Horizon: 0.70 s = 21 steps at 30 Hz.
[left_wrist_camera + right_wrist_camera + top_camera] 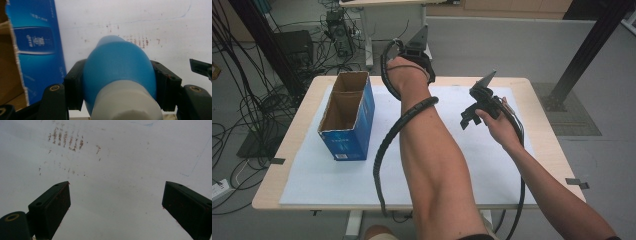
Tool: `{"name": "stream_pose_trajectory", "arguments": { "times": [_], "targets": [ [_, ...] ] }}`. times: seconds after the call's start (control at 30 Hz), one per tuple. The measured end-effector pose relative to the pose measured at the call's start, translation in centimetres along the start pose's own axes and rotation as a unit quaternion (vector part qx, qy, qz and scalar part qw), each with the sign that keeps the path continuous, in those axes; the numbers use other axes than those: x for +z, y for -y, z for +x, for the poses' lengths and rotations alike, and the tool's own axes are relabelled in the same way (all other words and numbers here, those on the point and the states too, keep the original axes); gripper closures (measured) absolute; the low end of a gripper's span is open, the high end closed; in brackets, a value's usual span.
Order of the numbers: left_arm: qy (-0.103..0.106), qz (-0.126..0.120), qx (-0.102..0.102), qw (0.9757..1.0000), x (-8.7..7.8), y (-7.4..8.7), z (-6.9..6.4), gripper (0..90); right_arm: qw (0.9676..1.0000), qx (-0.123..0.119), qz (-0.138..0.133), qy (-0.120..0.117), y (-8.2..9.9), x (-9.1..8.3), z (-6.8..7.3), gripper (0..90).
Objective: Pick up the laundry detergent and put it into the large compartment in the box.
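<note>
Carrying a blue bottle (117,72) with a grey cap, the left gripper (117,82) has its jaws clamped on the bottle's sides, low in the middle of the left gripper view. The blue cardboard box (346,114) stands open-topped at the left of the high view, just beside the bottle in the left gripper view. The right gripper (116,205) hangs wide open and empty over the white mat (120,157). Judging by this, the carry is under way; next the bottle needs moving over the box's opening and lowering in
</note>
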State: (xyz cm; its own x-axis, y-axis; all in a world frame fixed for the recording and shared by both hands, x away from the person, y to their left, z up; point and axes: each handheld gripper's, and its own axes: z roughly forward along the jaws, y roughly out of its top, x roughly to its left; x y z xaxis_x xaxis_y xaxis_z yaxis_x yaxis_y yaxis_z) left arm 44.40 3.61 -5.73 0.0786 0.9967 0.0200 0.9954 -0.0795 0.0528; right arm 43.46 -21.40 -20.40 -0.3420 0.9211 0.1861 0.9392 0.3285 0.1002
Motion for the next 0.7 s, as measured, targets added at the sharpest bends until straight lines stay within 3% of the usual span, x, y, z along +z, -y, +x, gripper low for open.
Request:
{"name": "stream_pose_trajectory", "arguments": {
  "times": [0.3, 0.5, 0.7],
  "targets": [
    [-0.004, -0.010, 0.009, 0.9999, -5.0, 0.9, 2.5, 37.5, 1.0000, 0.003, -0.005, 0.005, 0.3, -0.7, 0.3, 7.9],
    [0.010, -0.017, 0.003, 0.9998, -7.7, 1.6, 5.7, 37.4, 0.9999, 0.009, -0.006, 0.008, 0.3, -0.9, 0.3, 7.9],
    [0.008, -0.020, 0.000, 0.9998, -9.9, 1.8, 8.7, 37.5, 0.9999, 0.010, -0.006, 0.013, 0.2, -1.2, 0.3, 7.9]
  ]
}}
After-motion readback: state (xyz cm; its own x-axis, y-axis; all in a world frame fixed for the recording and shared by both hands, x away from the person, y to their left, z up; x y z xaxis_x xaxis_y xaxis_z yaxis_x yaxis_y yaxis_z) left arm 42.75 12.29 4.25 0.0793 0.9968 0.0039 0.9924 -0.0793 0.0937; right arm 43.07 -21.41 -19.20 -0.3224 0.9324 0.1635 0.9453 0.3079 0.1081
